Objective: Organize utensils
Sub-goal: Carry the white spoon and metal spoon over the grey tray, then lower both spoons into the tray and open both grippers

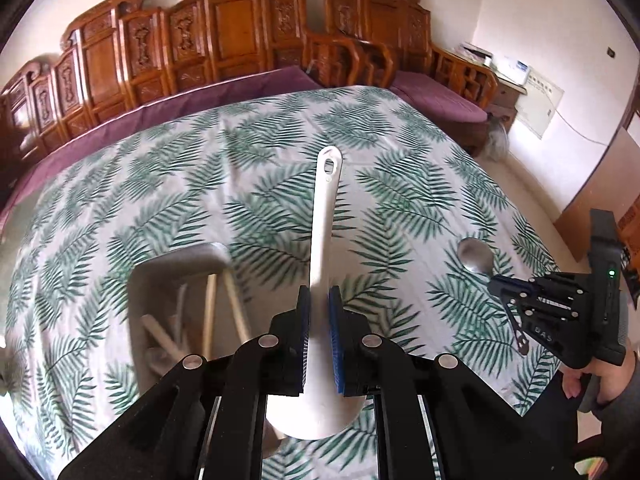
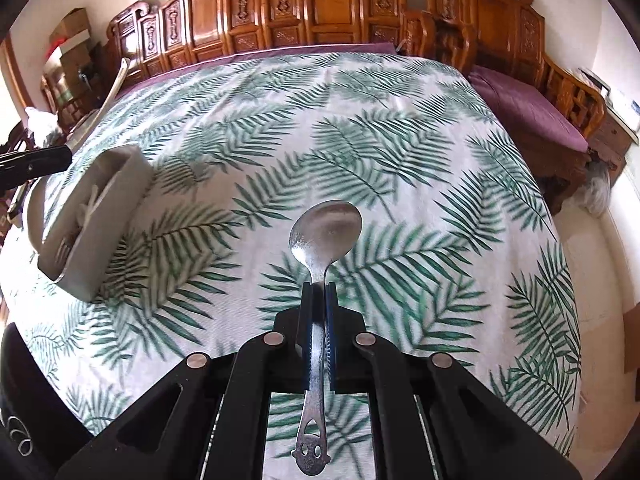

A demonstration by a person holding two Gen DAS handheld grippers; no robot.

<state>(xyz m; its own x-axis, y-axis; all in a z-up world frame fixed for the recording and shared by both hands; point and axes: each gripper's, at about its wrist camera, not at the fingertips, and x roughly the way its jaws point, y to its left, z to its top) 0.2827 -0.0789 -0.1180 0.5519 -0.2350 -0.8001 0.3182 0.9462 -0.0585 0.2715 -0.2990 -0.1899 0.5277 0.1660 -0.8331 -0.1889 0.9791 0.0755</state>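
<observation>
Carved wooden benches (image 1: 224,28) with purple cushions (image 1: 436,98) line the pale wall behind our counter (image 1: 280,128), which wears a white cloth printed with green fern leaves.

We hold one utensil in each claw. Our left claw (image 1: 319,300) is pinched narrow on a white plastic ladle (image 1: 325,216): the blue pads grip the handle just above the bowl, the bowl hangs at the near side below the fingers, and the handle with its hanging hole points away toward the far edge of the counter. The ladle is lifted clear of the cloth.

Our right claw (image 2: 319,288) is likewise closed tight, on a metal spoon (image 2: 326,228). The pads clamp the neck of the handle; the shiny bowl sticks out ahead of the fingertips, and the cut-out handle end trails back under the claw toward the near edge. From the left wrist view, that spoon's bowl shows over the right side of the counter, with the right claw and the hand (image 1: 600,376) holding it beyond the right edge.

A grey caddy (image 2: 94,216) stands on the counter's left part, just to the left of the ladle. Pale sticks like chopsticks (image 1: 210,316) lean inside it, blurred, and fork tines (image 2: 62,254) show in its near compartment.

Cardboard boxes (image 2: 72,36) are stacked in the room's far left corner.
</observation>
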